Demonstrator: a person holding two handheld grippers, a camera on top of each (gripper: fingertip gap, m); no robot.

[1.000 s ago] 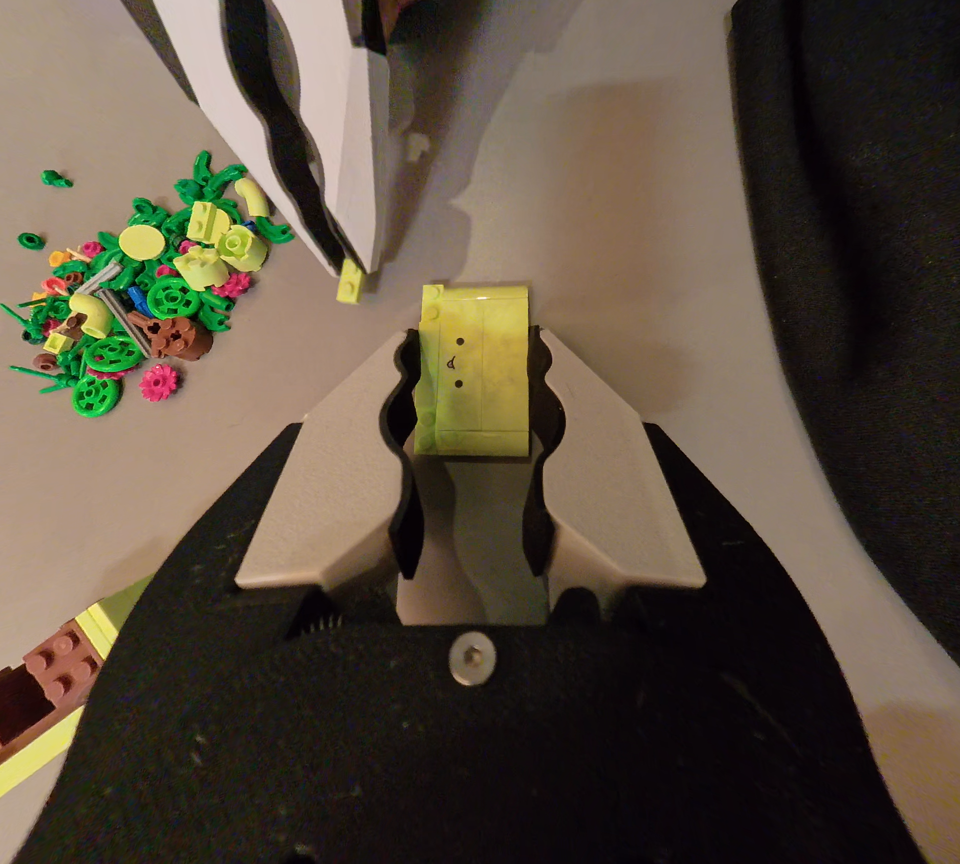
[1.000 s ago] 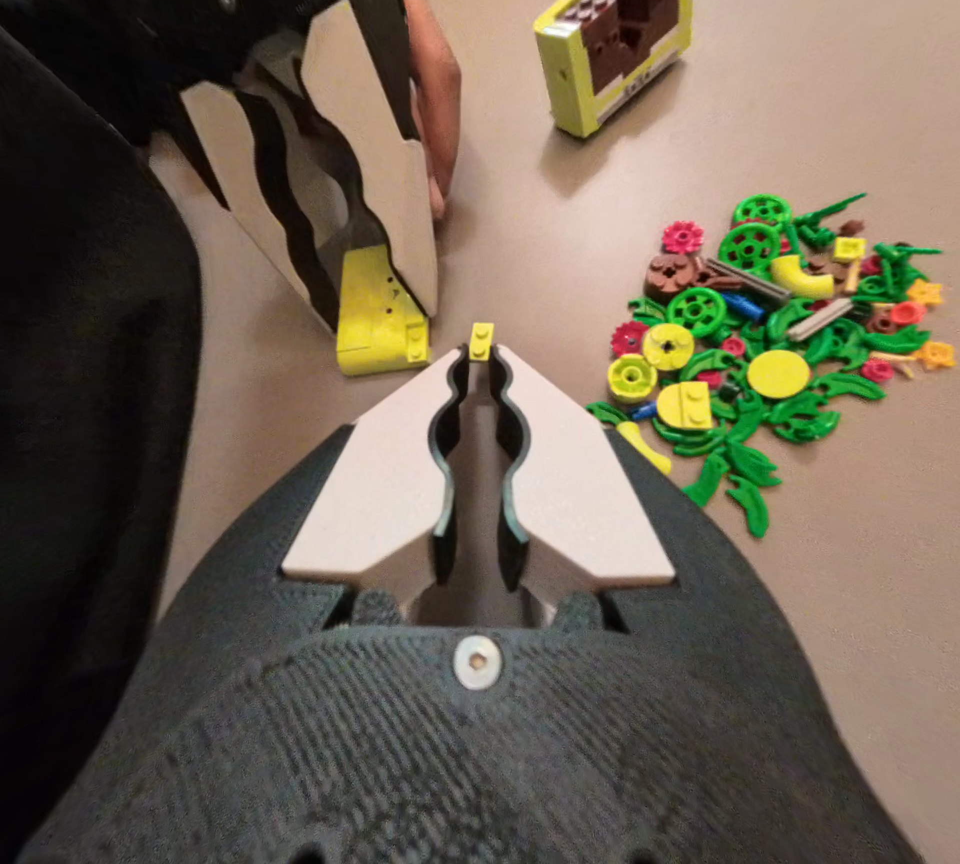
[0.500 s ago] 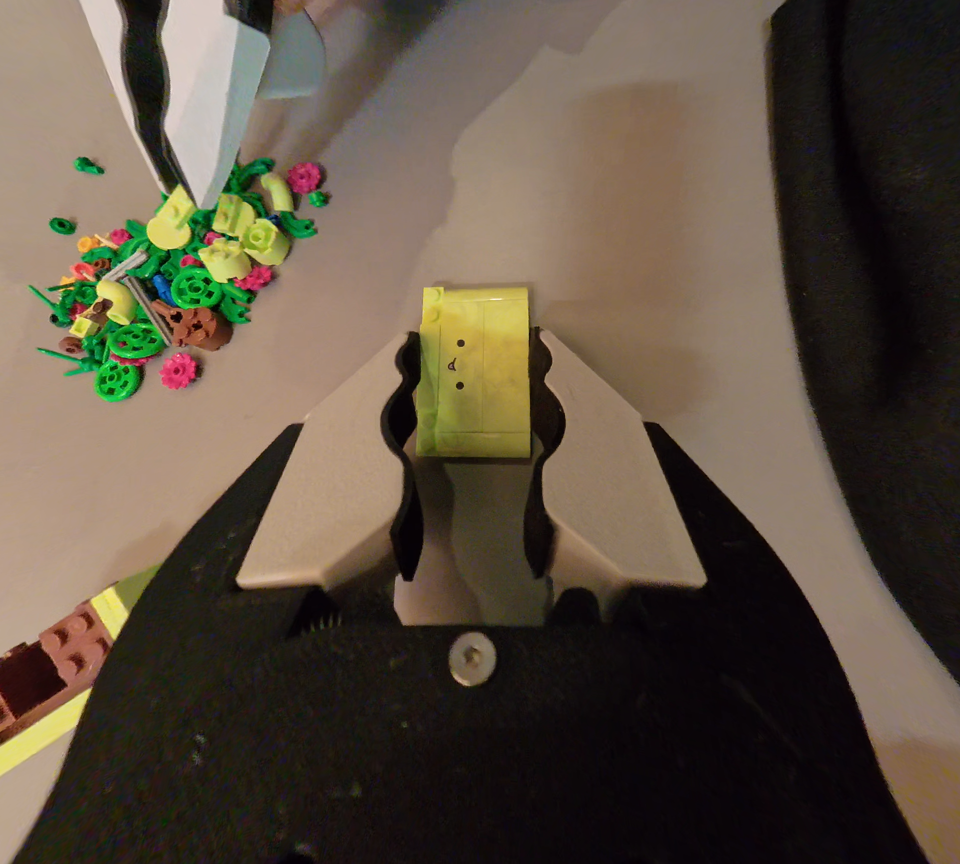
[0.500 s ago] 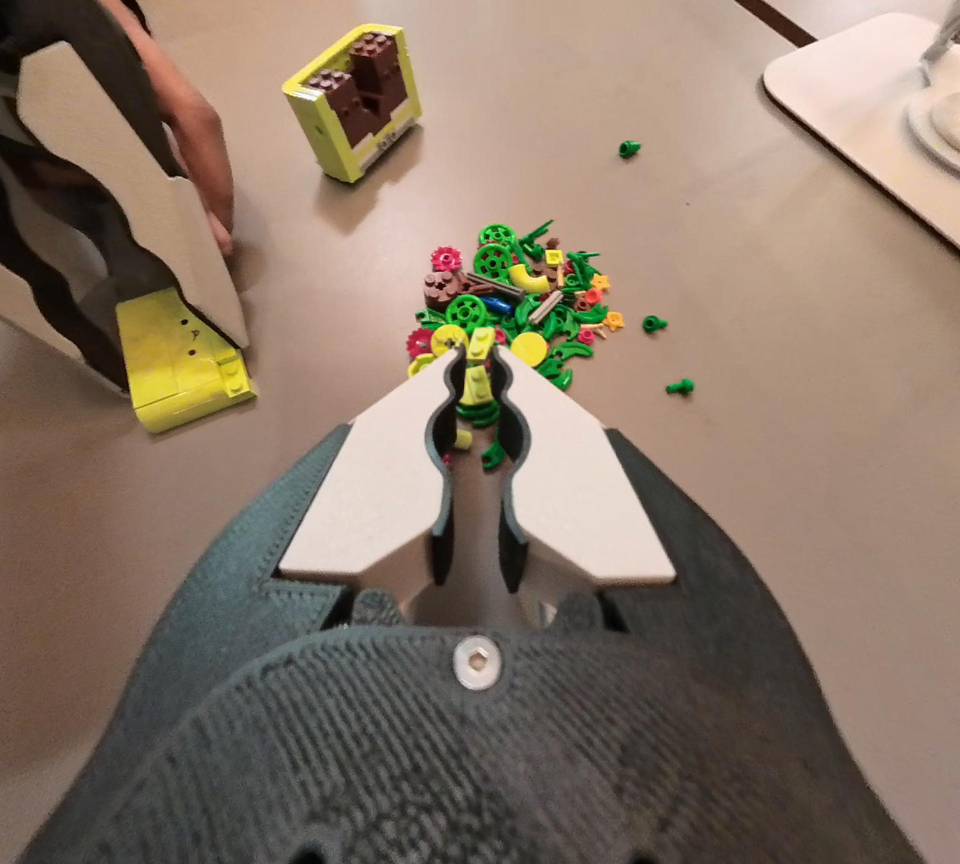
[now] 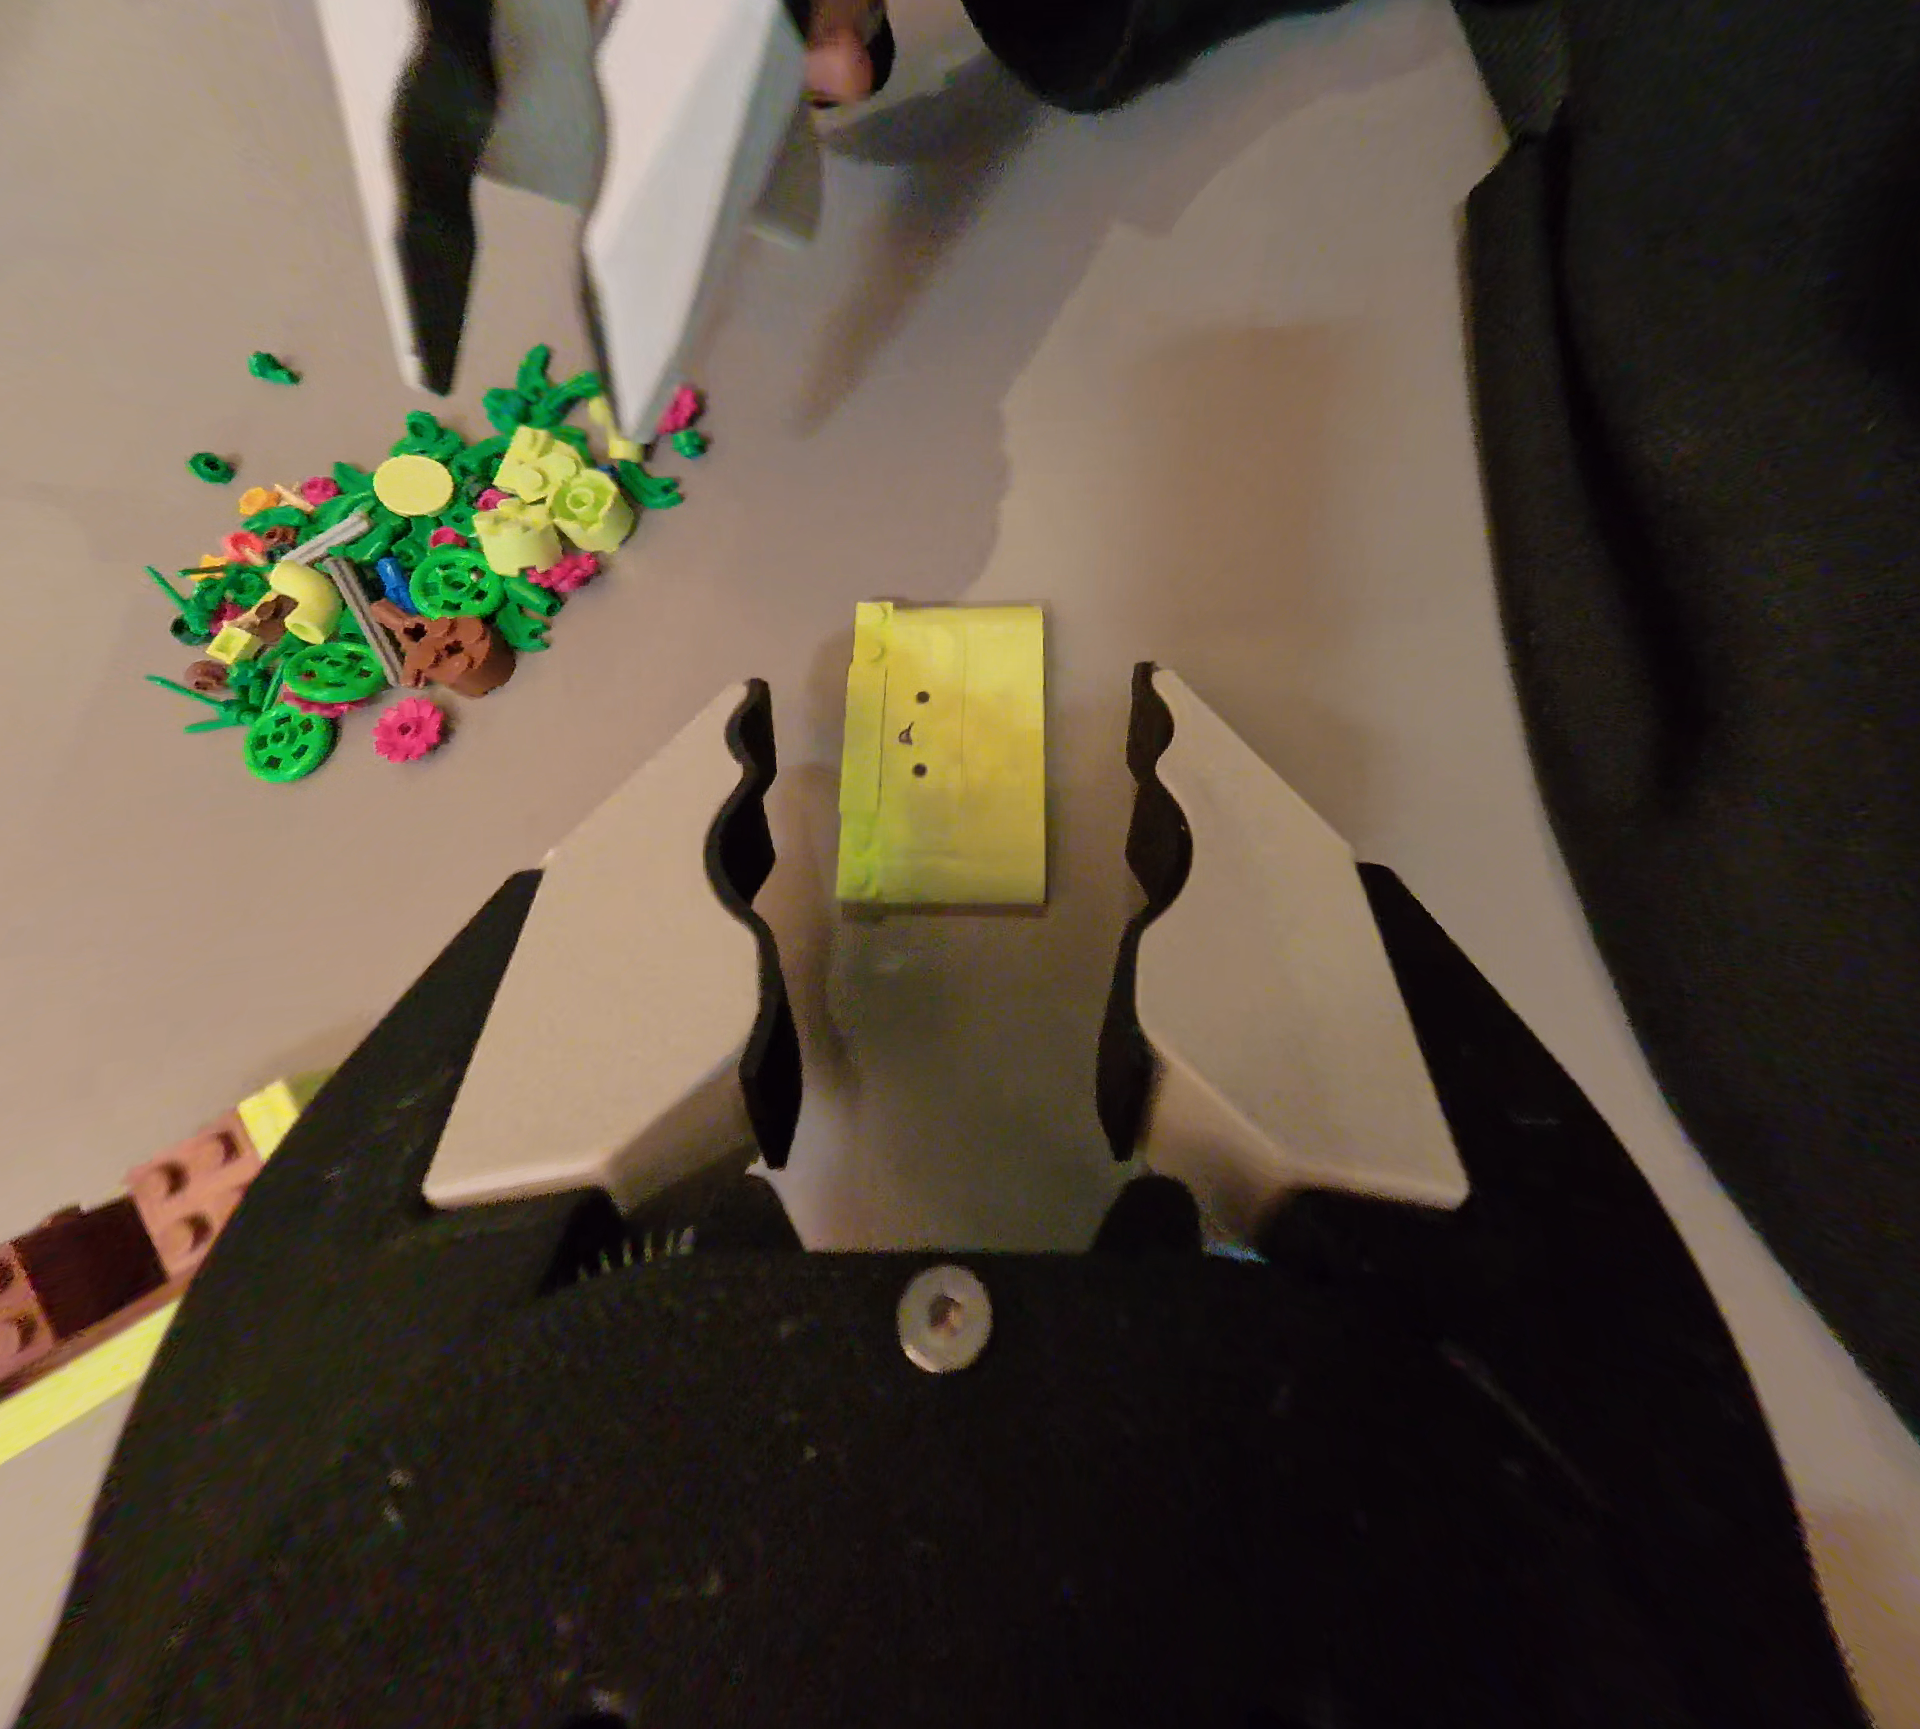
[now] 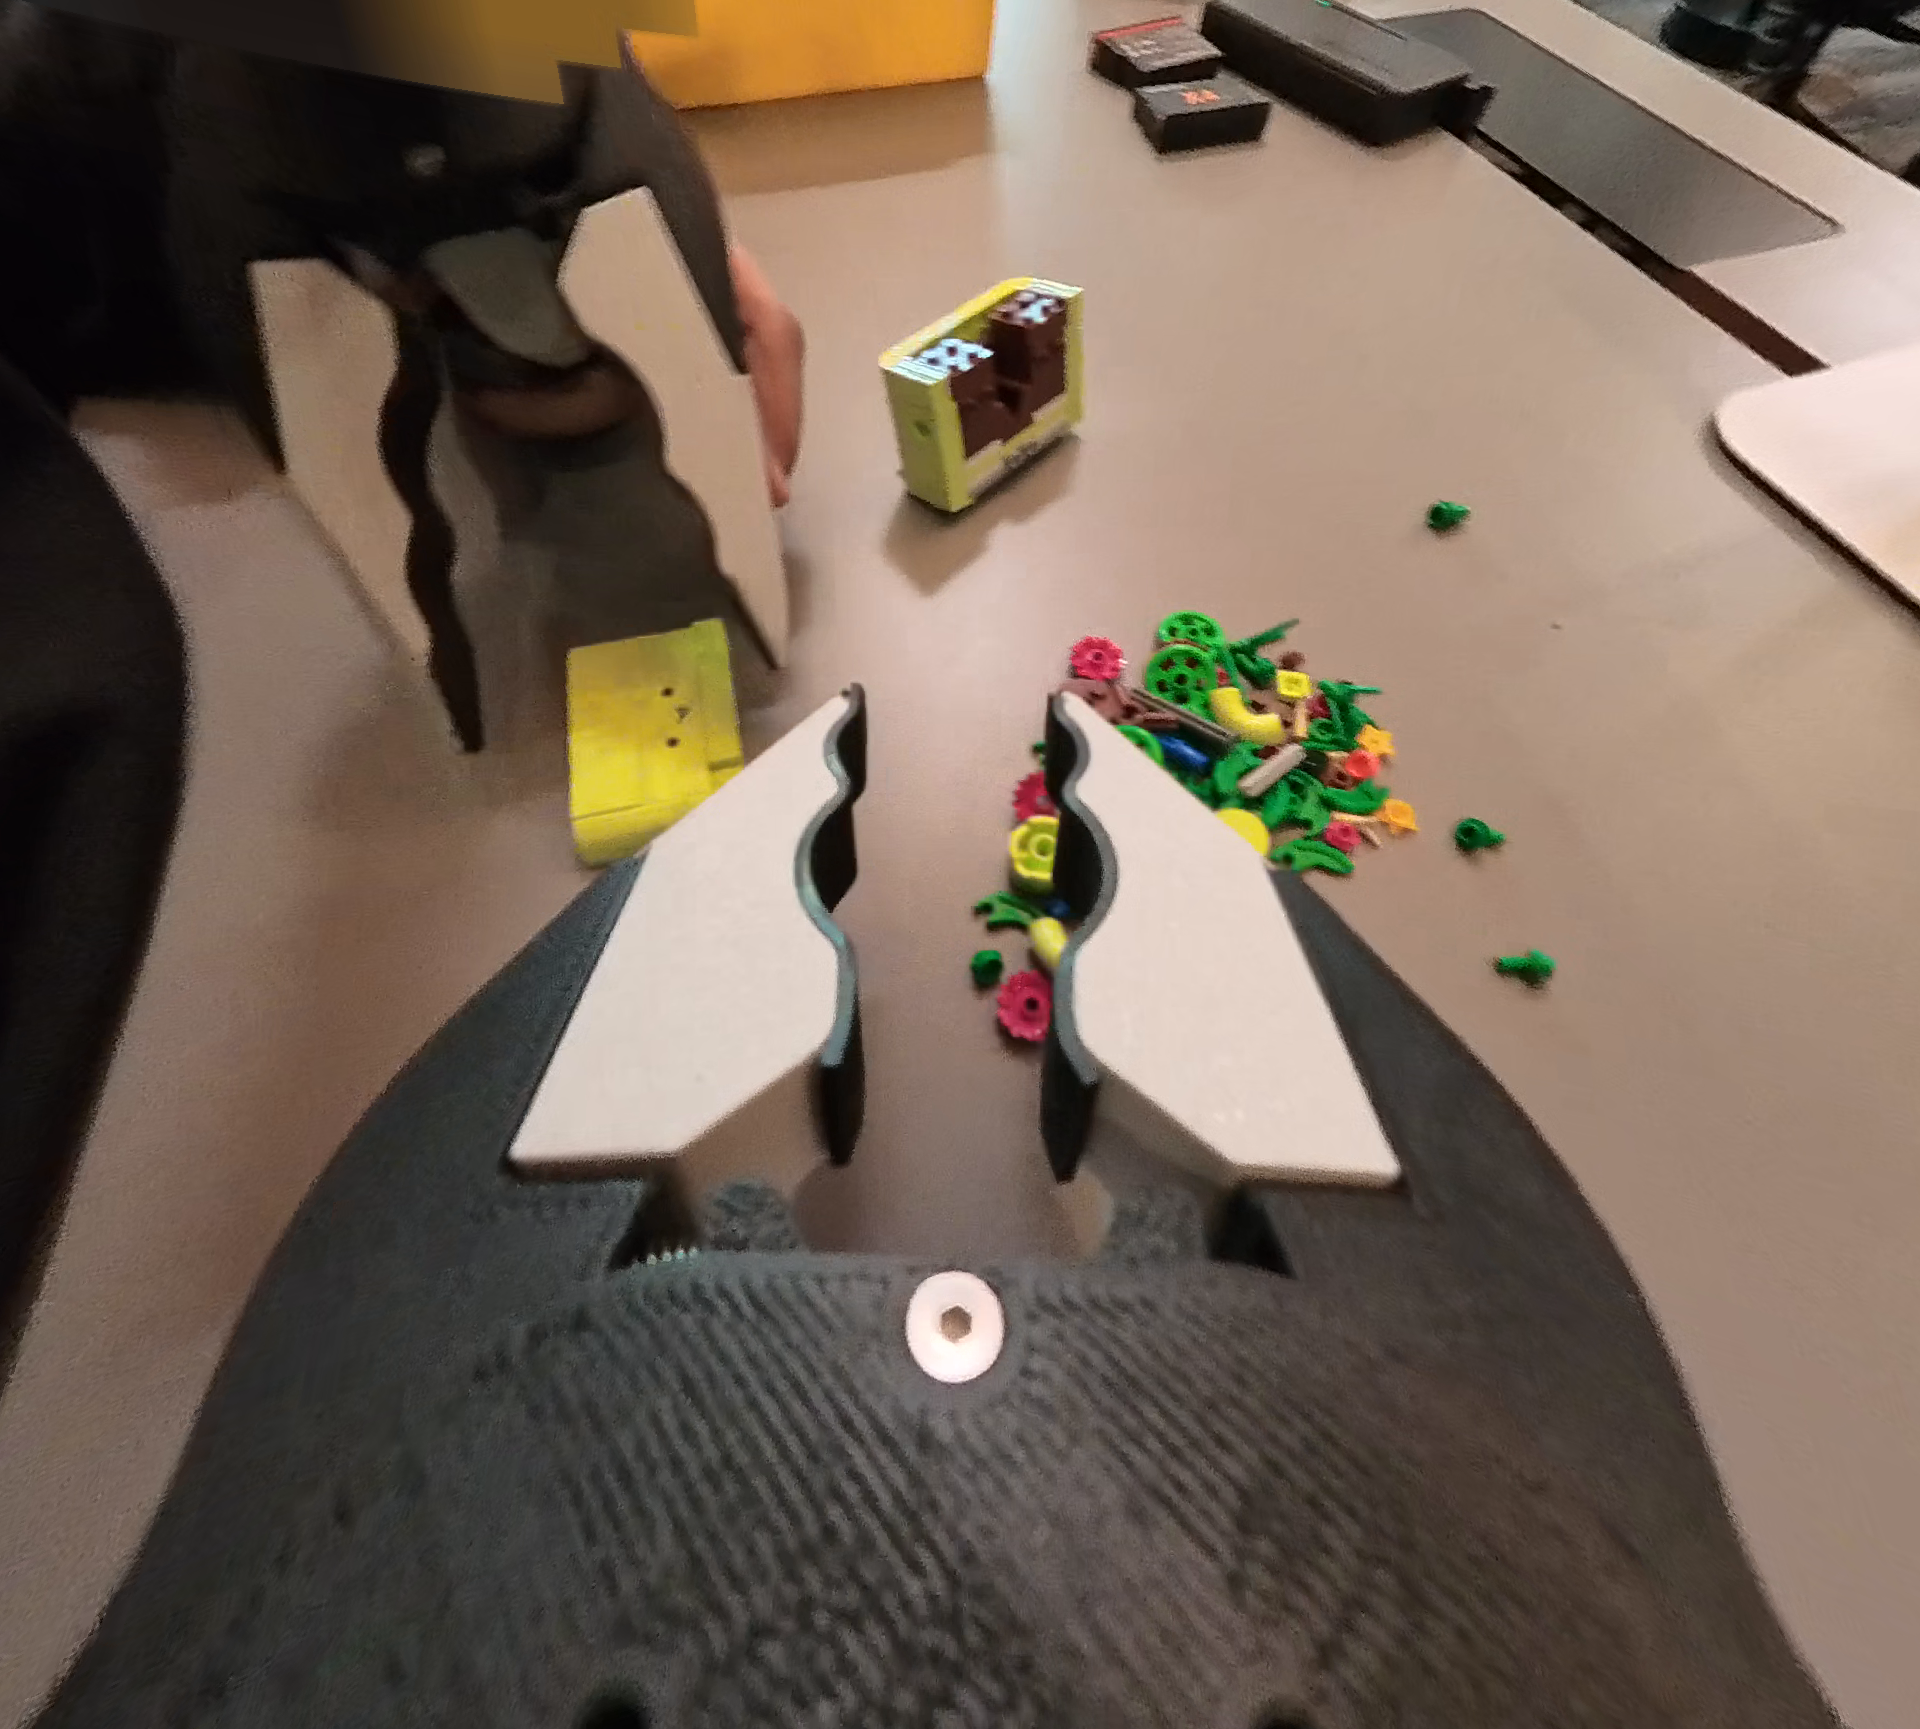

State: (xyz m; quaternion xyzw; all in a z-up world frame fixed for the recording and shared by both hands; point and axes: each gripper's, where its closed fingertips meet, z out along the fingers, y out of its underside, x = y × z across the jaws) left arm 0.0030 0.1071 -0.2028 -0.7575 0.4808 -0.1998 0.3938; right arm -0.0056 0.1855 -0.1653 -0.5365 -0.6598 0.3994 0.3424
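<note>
Left gripper [image 5: 945, 692] jaws wide, straddling lime brick block [image 5: 948, 754] flat on table [image 5: 1195, 453] near person-side edge, no contact; right gripper [image 6: 954, 713] jaws apart, empty, over loose brick pile [image 6: 1236, 754] mid-table

Open counter [image 6: 1195, 391] is left between the pile of small pieces [image 6: 1226, 775] and the yellow-and-brown block [image 6: 982, 391], so passage there isn't blocked. The left gripper [image 5: 945, 692] is spread around the flat yellow piece [image 5: 951, 754], with a gap kept on both sides. The right gripper [image 6: 951, 713] is parted just over the pile's near edge. A dark sleeve [image 5: 1714, 432] crowds the right side.
</note>
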